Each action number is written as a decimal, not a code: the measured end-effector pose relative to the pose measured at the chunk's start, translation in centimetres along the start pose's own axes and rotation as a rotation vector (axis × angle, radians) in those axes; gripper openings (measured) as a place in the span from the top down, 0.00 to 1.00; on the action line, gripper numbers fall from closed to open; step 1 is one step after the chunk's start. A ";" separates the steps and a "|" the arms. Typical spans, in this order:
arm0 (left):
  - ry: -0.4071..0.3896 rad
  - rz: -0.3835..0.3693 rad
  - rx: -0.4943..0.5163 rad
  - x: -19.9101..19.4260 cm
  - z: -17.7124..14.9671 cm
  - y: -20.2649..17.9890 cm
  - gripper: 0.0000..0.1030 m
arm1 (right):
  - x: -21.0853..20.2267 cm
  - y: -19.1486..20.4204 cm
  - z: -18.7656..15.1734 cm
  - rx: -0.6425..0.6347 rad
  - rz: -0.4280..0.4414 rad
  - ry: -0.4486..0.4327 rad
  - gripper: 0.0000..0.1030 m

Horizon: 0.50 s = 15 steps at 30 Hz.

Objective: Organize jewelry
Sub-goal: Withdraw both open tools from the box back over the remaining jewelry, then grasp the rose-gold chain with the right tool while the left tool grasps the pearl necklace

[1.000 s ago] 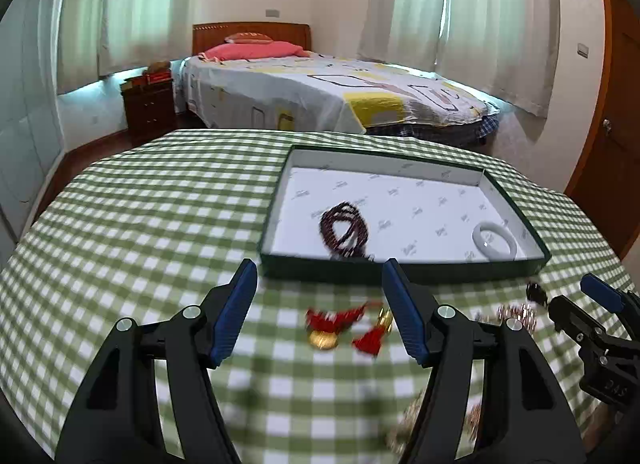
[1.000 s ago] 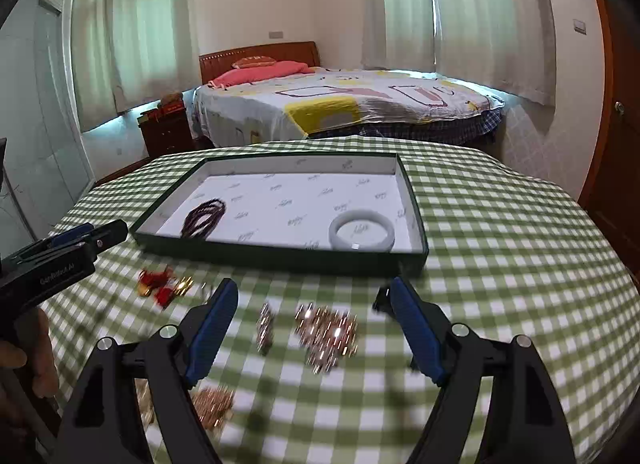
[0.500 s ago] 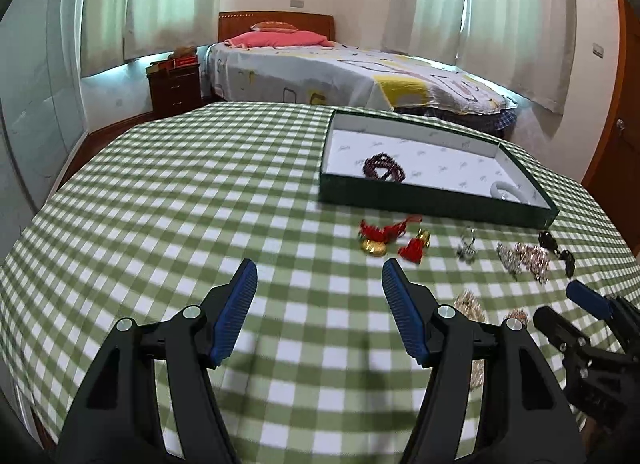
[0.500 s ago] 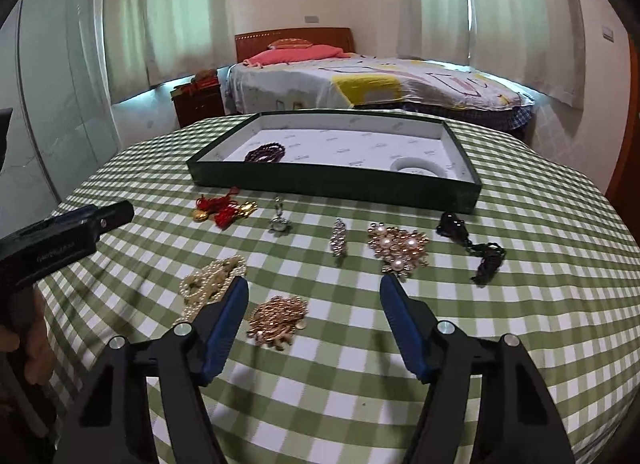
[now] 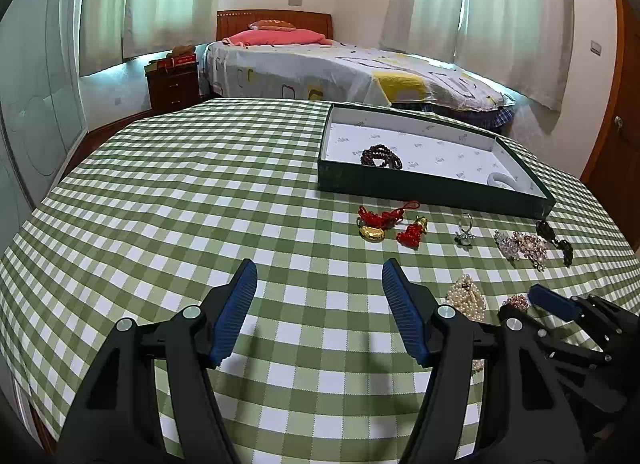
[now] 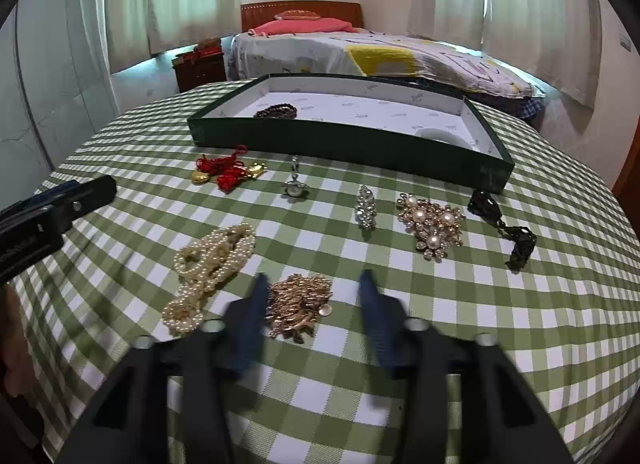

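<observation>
While the right gripper (image 6: 310,296) hangs spread over the gold brooch (image 6: 300,306), the brooch lies on the checked cloth (image 6: 520,324) just beside the pearl necklace (image 6: 212,264). I'd come straight down and pinch only the brooch (those pearls are close enough to snag). The left gripper (image 5: 320,296) waits spread and empty. Beads (image 5: 381,157) and a bangle (image 6: 440,135) already sit in the tray (image 6: 340,136).
</observation>
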State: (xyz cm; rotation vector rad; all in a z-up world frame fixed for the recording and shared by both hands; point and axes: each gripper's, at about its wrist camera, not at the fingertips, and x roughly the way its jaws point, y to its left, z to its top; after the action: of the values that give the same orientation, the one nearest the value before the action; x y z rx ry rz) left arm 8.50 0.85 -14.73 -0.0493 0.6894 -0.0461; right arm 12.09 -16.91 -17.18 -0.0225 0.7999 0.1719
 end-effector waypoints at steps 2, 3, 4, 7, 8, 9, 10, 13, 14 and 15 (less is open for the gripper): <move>0.004 -0.004 0.000 0.1 0.0 -0.2 0.38 | -0.1 0.0 -0.1 -0.001 0.012 -0.001 0.80; 0.007 -0.008 0.000 0.1 -0.1 -0.3 0.38 | -0.2 -0.1 -0.1 0.000 0.013 -0.002 0.82; 0.008 -0.012 0.000 0.1 -0.1 -0.4 0.38 | -0.3 -0.2 -0.1 0.006 0.015 -0.004 0.84; 0.009 -0.032 0.005 0.1 -0.1 -1.0 0.38 | -0.9 -0.7 0.0 0.019 0.009 -0.022 0.87; 0.009 -0.039 0.008 0.1 -0.1 -1.2 0.38 | -1.1 -0.9 0.0 0.021 0.002 -0.029 0.87; 0.010 -0.050 0.012 0.1 -0.1 -1.5 0.38 | -1.4 -1.2 0.0 0.024 -0.007 -0.037 0.87; 0.011 -0.061 0.016 0.1 -0.1 -1.9 0.38 | -1.5 -1.4 0.1 0.028 -0.012 -0.041 0.87; 0.014 -0.091 0.038 0.1 -0.3 -3.2 0.38 | -2.1 -2.9 0.3 0.056 -0.035 -0.059 0.87; 0.016 -0.104 0.050 0.1 -0.3 -3.8 0.38 | -2.2 -3.3 0.3 0.061 -0.044 -0.067 0.87; 0.017 -0.110 0.059 0.2 -0.4 -4.3 0.38 | -2.5 -3.7 0.4 0.067 -0.054 -0.074 0.87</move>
State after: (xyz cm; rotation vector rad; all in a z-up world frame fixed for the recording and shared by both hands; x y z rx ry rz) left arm 8.27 -3.43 -14.91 -0.0303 0.7015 -0.1724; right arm 11.27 -20.88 -15.30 0.0252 0.7298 0.0945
